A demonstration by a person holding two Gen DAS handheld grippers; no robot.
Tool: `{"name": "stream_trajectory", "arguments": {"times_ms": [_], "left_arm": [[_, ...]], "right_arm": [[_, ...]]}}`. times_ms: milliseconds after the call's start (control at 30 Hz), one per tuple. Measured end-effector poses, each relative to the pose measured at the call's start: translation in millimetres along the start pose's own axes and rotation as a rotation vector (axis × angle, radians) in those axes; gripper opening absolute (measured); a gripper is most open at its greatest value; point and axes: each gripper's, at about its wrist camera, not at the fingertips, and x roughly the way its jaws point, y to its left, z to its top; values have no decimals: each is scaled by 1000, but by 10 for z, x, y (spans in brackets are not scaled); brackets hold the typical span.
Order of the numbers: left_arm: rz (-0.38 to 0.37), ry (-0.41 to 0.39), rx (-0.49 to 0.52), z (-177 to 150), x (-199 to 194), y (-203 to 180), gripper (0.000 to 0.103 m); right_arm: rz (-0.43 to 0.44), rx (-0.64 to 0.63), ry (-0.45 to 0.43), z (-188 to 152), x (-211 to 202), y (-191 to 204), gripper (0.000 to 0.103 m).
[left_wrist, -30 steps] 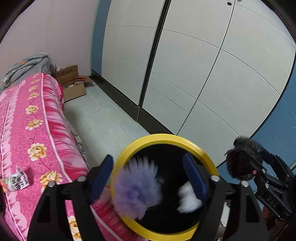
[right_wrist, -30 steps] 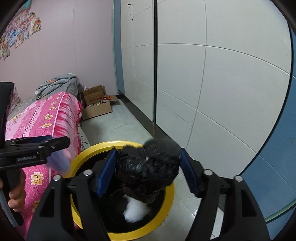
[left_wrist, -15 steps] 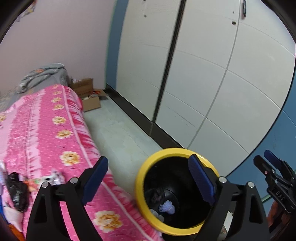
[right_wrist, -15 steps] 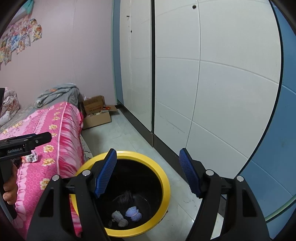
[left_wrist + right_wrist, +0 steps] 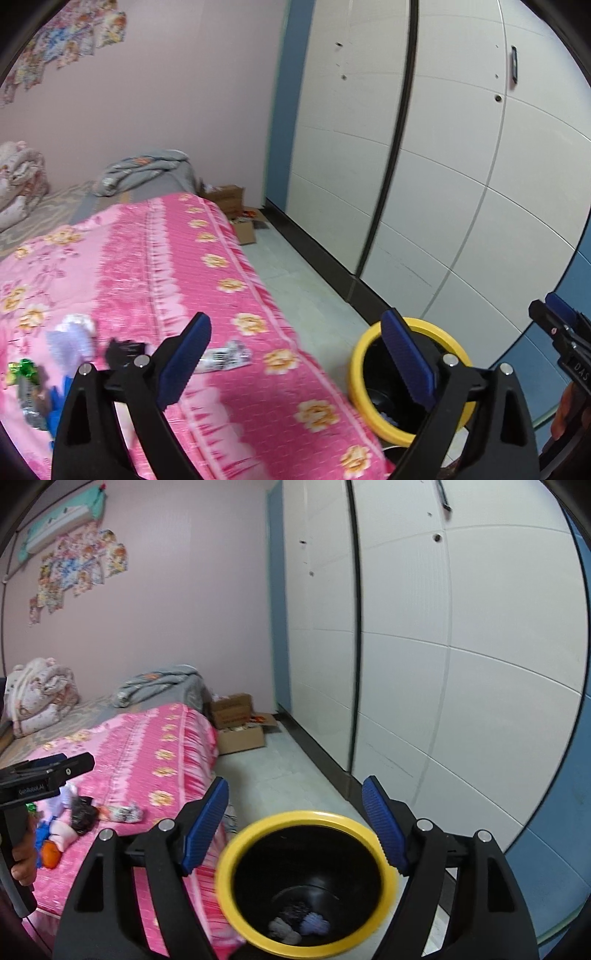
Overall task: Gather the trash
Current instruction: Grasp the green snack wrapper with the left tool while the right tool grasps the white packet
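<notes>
My left gripper point(image 5: 295, 354) hangs over the edge of the pink flowered bed point(image 5: 155, 266), its jaws opening with nothing between them. Trash lies on the bed beyond it: a silver wrapper point(image 5: 225, 356), a black scrap point(image 5: 122, 349), a lavender tissue point(image 5: 70, 339) and green foil point(image 5: 22, 369). My right gripper point(image 5: 295, 830) is above the yellow-rimmed black bin point(image 5: 303, 815), jaws opening and empty too. Crumpled trash point(image 5: 299, 921) lies on the bin's bottom. The bin point(image 5: 358, 365) stands on the floor at the bed's corner.
White wardrobe doors point(image 5: 461, 664) run along the right. A strip of pale floor point(image 5: 280, 771) separates them from the bed. An open cardboard box point(image 5: 238, 723) sits at the far end. Folded bedding point(image 5: 40, 690) and a grey blanket point(image 5: 162, 685) lie at the bed's head.
The lavender tissue left my left gripper and the black bag left my right gripper; both fell into the bin. Both grippers rose, and the left one swung over to the bed.
</notes>
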Motion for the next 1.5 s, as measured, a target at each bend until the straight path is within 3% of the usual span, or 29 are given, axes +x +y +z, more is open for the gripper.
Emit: {"name": "stream_trajectory", "arguments": {"times_ms": [367,700,900,1200,1500], "left_arm": [[192,-66,-56,-7,-660,887,94],[362,-65,-138,-110,-1013,1757,95],[451,-34,-195,-248,-1059,2276,95],[544,16,-324,-561,-980,3113,95],[570,65,-472,-918,-833,3760,95]], "right_arm": [[188,-43,-44,216,-114,798,80],[294,-89,-22,282,6,1386,83],[337,-113,49,254,351,1704,83],[354,-83,230,-34,1208,2009,85],[356,-28,341,-368,1865,2158,89]]}}
